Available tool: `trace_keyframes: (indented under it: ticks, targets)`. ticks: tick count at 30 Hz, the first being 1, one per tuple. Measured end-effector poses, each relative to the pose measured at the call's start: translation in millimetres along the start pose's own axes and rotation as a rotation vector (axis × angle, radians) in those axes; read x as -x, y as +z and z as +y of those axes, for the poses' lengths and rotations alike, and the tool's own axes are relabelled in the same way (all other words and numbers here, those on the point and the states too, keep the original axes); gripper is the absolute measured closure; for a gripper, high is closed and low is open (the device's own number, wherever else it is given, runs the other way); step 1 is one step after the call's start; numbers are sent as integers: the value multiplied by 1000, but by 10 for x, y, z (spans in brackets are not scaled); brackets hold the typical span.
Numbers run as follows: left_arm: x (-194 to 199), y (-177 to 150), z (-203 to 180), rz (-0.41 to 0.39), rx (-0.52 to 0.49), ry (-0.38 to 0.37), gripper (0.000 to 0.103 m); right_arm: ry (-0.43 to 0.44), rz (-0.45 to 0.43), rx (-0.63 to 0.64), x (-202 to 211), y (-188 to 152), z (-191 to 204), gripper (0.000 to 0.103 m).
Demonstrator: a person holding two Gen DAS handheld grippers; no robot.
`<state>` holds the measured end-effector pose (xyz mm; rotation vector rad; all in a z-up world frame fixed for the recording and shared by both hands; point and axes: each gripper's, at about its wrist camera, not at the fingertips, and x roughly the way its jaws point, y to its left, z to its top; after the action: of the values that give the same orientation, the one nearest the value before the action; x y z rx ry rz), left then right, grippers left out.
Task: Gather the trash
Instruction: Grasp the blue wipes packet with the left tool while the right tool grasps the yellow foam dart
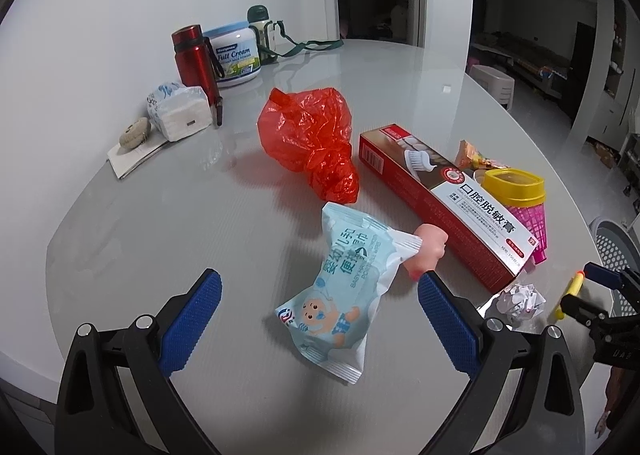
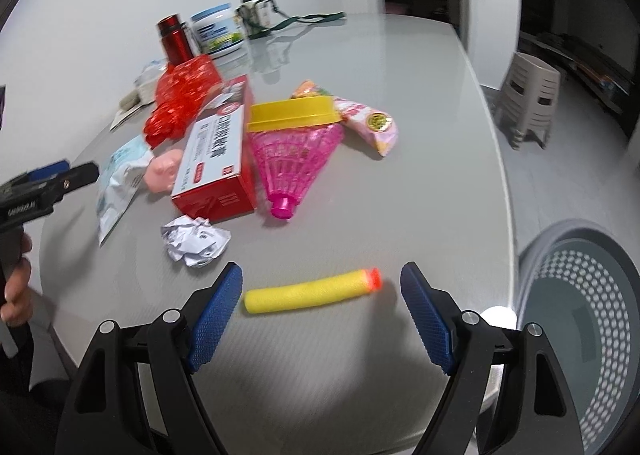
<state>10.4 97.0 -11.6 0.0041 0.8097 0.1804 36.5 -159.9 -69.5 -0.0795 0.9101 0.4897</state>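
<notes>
My left gripper (image 1: pixel 320 295) is open over the grey table (image 1: pixel 160 223), with a light-blue baby-wipes packet (image 1: pixel 344 287) lying between its fingers. A crumpled red plastic bag (image 1: pixel 312 139) lies beyond it, and a red toothpaste box (image 1: pixel 440 199) to its right. My right gripper (image 2: pixel 322 287) is open around a yellow foam dart (image 2: pixel 308 291) with an orange tip. A crumpled paper ball (image 2: pixel 194 241) sits just left of it. A grey perforated bin (image 2: pixel 580 319) stands on the floor off the table's right edge.
A pink mesh toy with a yellow rim (image 2: pixel 296 147), a snack wrapper (image 2: pixel 372 123) and a pink rubber toy (image 2: pixel 162 173) lie mid-table. At the back stand a red flask (image 1: pixel 194 55), a milk-powder tub (image 1: pixel 236 53), a green-capped bottle (image 1: pixel 262 31) and a tissue pack (image 1: pixel 180 111). Stools (image 2: pixel 528 99) stand right.
</notes>
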Motion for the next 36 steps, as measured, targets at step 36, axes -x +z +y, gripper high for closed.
trace_keyframes:
  ticks: [36]
  targets:
    - [-112, -121, 406, 24, 68, 18, 6, -133, -57, -77, 39, -66, 175, 36]
